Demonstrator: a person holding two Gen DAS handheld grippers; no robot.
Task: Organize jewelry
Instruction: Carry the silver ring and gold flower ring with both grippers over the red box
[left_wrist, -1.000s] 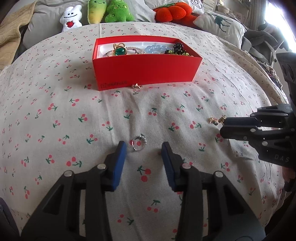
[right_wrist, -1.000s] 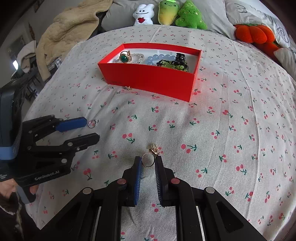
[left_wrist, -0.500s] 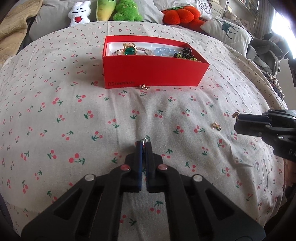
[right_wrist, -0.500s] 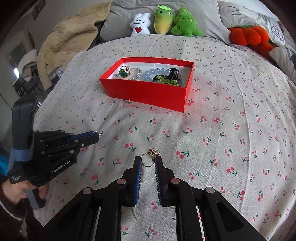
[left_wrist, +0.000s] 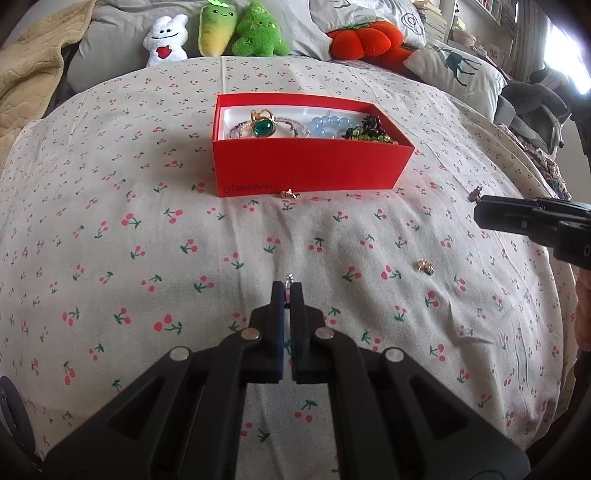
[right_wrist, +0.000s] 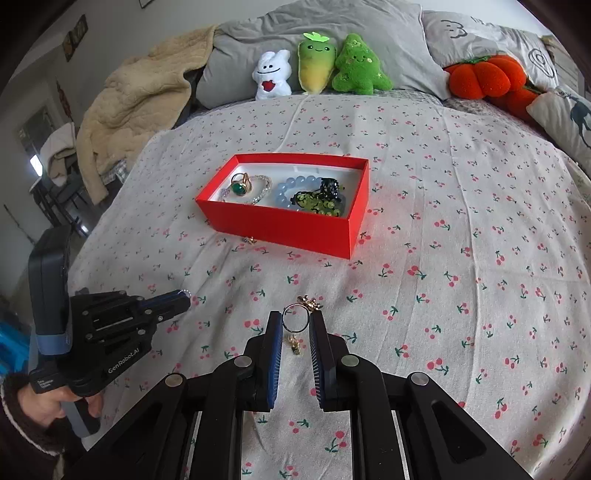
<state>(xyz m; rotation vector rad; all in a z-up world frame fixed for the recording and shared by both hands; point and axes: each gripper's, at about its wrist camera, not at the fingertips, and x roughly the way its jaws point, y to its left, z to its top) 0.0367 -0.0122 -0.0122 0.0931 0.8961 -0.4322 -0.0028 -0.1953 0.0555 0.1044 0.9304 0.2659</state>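
While both grippers hang over the cherry-print sheet (left_wrist: 110, 166), the red box (left_wrist: 310, 173) sits open-topped toward the far middle of the bed, plush toys (right_wrist: 317, 66) lined up beyond it at the pillows.

Box contents, left to right:
- gold ring with green stone (left_wrist: 263, 127), lying on a thin beaded bracelet (right_wrist: 258, 190)
- pale blue bead bracelet (left_wrist: 328, 123)
- dark and green bead piece (left_wrist: 369, 133) at the right end

All of it rests on the white liner inside; no dividers that I can make out.

Left gripper (left_wrist: 287, 291): jaws pinched fully together, a small silver ring (left_wrist: 290, 278) nipped at the tips, only its top edge poking out. In the right wrist view that gripper sits at near left, held by a hand (right_wrist: 48, 402) in a dark sleeve.

Right gripper (right_wrist: 297, 325): jaws narrow, clamped on a gold ring (right_wrist: 295, 319) with a decorative top (right_wrist: 310, 302), hoop held upright between the blue pads (right_wrist: 275, 354), clear of the sheet.

Loose on the sheet:
- small gold earring (left_wrist: 289, 193) just beside the box's near wall
- another gold earring (left_wrist: 424, 266) near right; in the right wrist view it shows on the sheet between that gripper's jaws.
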